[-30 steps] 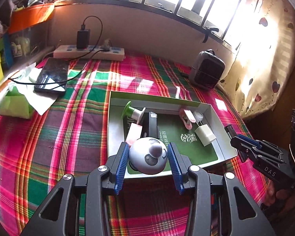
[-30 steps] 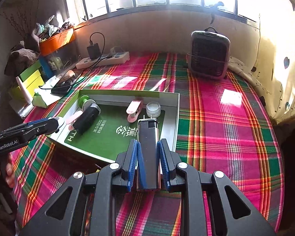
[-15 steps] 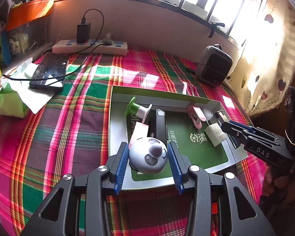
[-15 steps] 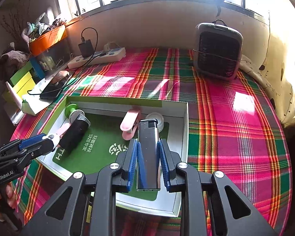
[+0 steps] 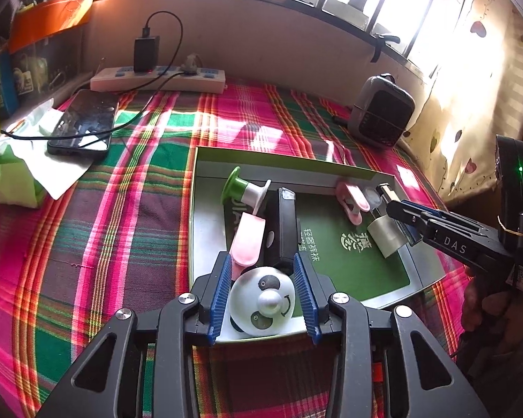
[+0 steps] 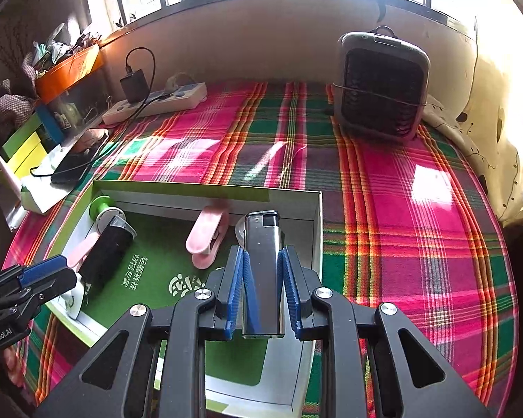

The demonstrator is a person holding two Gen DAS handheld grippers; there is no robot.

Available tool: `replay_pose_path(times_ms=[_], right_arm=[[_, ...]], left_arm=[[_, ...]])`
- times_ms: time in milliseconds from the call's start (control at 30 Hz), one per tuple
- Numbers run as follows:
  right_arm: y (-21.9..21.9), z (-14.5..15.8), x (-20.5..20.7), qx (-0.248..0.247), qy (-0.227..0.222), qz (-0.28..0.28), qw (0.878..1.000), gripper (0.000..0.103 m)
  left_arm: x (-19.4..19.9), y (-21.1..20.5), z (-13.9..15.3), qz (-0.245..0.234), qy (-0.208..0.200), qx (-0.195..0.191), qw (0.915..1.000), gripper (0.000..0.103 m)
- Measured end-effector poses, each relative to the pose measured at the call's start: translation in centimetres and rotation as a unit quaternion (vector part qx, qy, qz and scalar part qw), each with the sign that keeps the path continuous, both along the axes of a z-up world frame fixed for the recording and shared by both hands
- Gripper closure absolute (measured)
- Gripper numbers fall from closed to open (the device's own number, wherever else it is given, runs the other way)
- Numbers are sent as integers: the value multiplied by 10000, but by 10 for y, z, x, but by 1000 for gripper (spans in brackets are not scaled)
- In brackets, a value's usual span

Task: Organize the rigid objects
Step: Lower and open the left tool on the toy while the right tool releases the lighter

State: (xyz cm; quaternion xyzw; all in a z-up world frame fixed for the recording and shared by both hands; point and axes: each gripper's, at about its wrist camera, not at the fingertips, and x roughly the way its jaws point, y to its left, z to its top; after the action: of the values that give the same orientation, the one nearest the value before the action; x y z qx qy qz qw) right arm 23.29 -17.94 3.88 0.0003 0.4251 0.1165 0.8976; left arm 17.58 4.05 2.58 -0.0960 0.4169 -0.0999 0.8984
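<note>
Currently nearing completion | left gripper [image 5: 263, 299] gripping panda ball [image 5: 262, 304] at frame bottom, over box [image 5: 205, 209] | right gripper [image 6: 261, 292] clamping lighter [image 6: 263, 264] lower centre | remaining: releasing both.

- The panda toy [image 5: 261, 304] shows only its face; its sides sit behind the blue pads [image 5: 221, 294] of the left claw [image 5: 263, 299].
- The lighter [image 6: 263, 271] has its lower end tucked between the right claw [image 6: 263, 285] and its frame, so its base cannot be seen.
- A small round container [image 6: 240, 231] behind the lighter is mostly covered; what it is cannot be told.
- The green print on the box [image 5: 205, 160] floor is partly blocked by the black cylinder [image 5: 284, 230].
- The orange bin [image 6: 68, 71] holds blurred clutter.
</note>
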Motion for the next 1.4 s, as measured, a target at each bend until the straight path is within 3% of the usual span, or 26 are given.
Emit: replay_pose_path(times_ms=[1067,1400], right_arm=[[2,-6,2,52,-52,22,10000,78],[0,-4,-1,98,-106,-21,9999,71]], left_arm=[[0,-1,0,21,5,4,10000,67],[-1,-1,0,28,24,62,10000,67]])
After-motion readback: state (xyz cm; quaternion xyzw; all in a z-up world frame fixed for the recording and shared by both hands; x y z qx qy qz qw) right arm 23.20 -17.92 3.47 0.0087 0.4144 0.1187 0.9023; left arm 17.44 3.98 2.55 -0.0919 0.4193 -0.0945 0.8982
